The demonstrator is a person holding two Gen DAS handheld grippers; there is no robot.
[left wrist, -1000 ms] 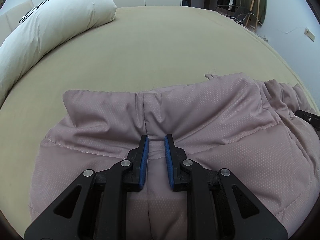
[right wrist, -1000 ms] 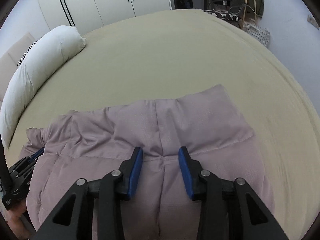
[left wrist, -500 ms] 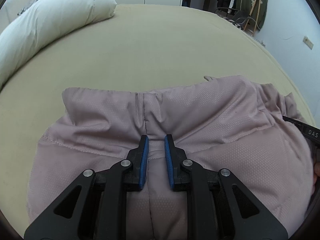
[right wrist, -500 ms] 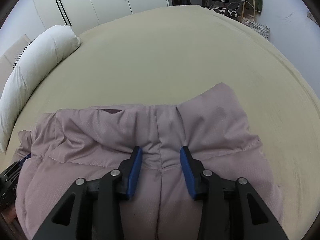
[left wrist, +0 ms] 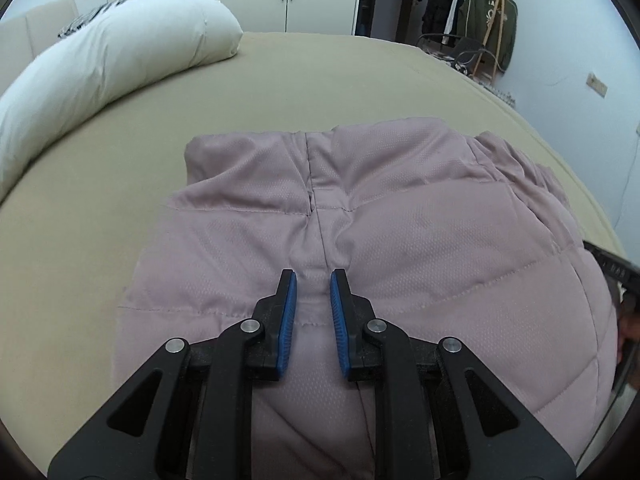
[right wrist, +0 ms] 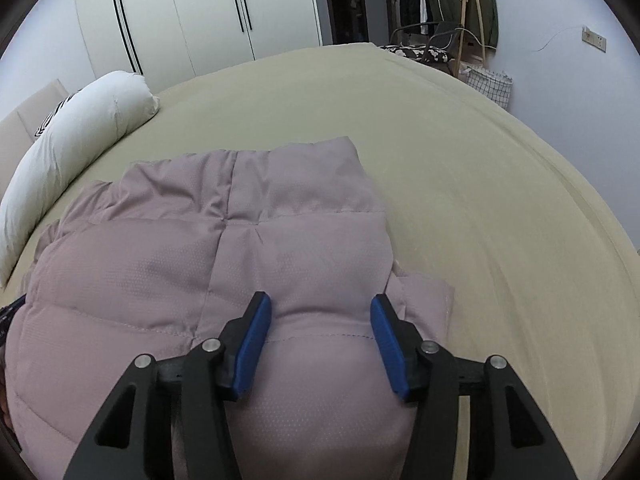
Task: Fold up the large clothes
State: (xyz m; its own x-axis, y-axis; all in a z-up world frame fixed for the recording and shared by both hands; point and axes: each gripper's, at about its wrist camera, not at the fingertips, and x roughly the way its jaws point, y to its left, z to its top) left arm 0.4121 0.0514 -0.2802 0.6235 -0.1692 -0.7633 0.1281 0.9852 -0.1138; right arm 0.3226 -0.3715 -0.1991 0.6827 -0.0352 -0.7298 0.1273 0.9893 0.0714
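Note:
A mauve quilted puffer jacket [left wrist: 420, 220] lies on the beige bed [left wrist: 320, 88]. My left gripper [left wrist: 313, 280] is shut on a ridge of its fabric along the centre seam, with only a narrow gap between the blue pads. In the right wrist view the jacket [right wrist: 160, 264] is doubled over, and a lower layer pokes out at its right edge. My right gripper [right wrist: 320, 308] straddles a puffy fold that fills the space between the pads, and its jaws are opening. The right gripper's black frame [left wrist: 612, 268] shows at the right edge of the left wrist view.
A long white pillow [left wrist: 100, 68] lies along the bed's left side. White wardrobes [right wrist: 192, 24] stand behind the bed. A chair and a rack of hanging clothes [right wrist: 452, 12] stand at the back right, next to a checked basket [right wrist: 490, 88]. Bare sheet lies ahead and right.
Both grippers have moved forward over the bed, carrying the jacket's near part over the rest. The right gripper's jaws stand wider than before. The left grip looks unchanged.

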